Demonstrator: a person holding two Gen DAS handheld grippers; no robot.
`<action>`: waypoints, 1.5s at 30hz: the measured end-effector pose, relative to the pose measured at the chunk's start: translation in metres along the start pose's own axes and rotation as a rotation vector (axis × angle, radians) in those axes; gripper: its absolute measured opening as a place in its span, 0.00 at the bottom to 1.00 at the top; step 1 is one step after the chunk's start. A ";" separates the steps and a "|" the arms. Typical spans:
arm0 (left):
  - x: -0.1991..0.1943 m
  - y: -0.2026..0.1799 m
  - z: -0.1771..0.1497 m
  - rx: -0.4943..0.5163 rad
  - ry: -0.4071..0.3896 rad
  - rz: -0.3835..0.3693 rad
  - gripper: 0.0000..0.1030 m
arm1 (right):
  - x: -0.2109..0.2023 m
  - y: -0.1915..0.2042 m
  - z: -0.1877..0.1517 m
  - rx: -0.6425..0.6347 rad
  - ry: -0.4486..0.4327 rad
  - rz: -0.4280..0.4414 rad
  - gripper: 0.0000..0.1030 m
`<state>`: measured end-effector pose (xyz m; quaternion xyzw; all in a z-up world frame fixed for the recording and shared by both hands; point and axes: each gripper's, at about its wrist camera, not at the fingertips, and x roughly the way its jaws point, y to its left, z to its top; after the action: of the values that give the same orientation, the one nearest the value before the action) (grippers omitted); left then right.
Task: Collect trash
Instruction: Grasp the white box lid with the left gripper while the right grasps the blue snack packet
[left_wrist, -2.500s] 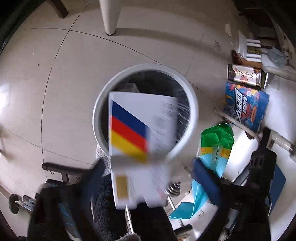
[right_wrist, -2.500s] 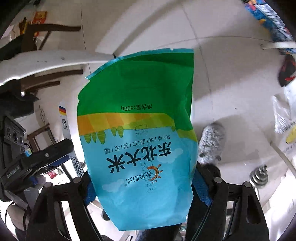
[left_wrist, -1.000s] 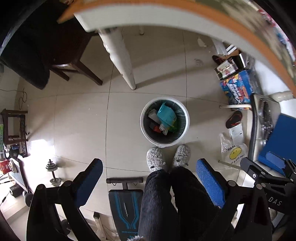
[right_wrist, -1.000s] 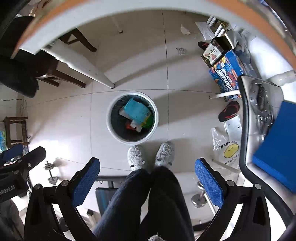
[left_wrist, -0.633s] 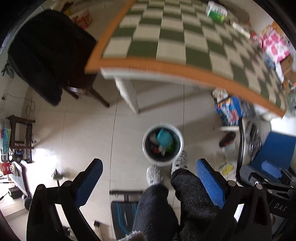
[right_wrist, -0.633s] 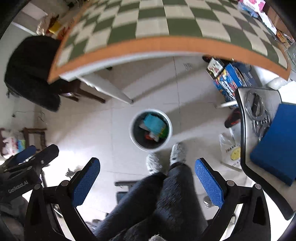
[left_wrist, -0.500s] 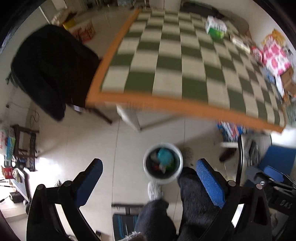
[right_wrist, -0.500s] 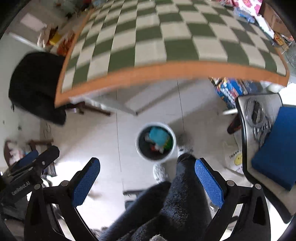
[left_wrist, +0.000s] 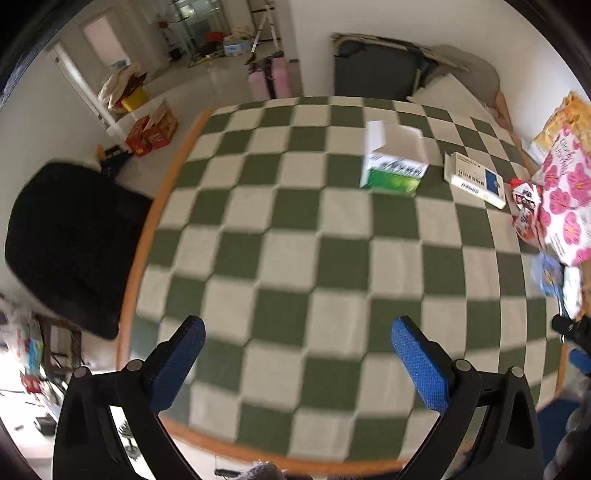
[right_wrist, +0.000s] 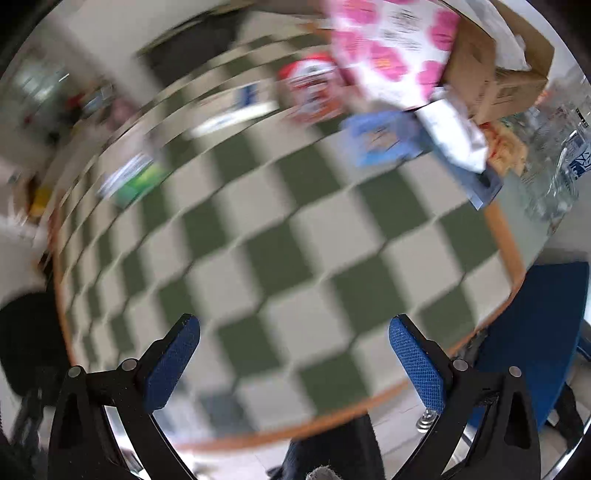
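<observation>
My left gripper (left_wrist: 297, 365) is open and empty above the near part of the green-and-cream checkered table (left_wrist: 295, 273). An open green-and-white carton (left_wrist: 395, 166) stands far ahead, with a flat white-and-blue box (left_wrist: 474, 180) to its right and a red-and-white pack (left_wrist: 526, 201) beyond that. My right gripper (right_wrist: 293, 363) is open and empty over the same table (right_wrist: 280, 266). Its view is blurred; the green carton (right_wrist: 135, 184), the white-and-blue box (right_wrist: 236, 109), the red-and-white pack (right_wrist: 314, 92) and a light blue packet (right_wrist: 384, 136) show ahead.
A pink-flowered bag (left_wrist: 567, 199) and other clutter crowd the table's right edge; it also shows in the right wrist view (right_wrist: 388, 40), next to a cardboard box (right_wrist: 495, 77). A black chair (left_wrist: 70, 243) stands at the table's left. A blue seat (right_wrist: 532, 332) is at lower right.
Both grippers have let their trash drop into the bin and swung up from the floor. They now face the tabletop, both open and empty.
</observation>
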<state>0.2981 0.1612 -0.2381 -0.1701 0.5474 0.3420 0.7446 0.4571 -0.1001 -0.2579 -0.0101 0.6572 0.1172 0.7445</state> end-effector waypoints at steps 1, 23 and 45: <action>0.010 -0.017 0.015 0.019 0.009 0.009 1.00 | 0.011 -0.013 0.028 0.030 -0.002 -0.019 1.00; 0.112 -0.075 0.161 0.016 0.172 -0.095 1.00 | 0.122 0.008 0.133 -0.029 0.121 0.036 0.33; 0.149 -0.109 0.181 0.120 0.189 -0.100 0.80 | 0.154 0.116 0.204 -0.120 0.085 0.046 0.32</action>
<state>0.5251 0.2458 -0.3280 -0.1838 0.6256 0.2535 0.7145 0.6516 0.0718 -0.3649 -0.0446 0.6801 0.1727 0.7111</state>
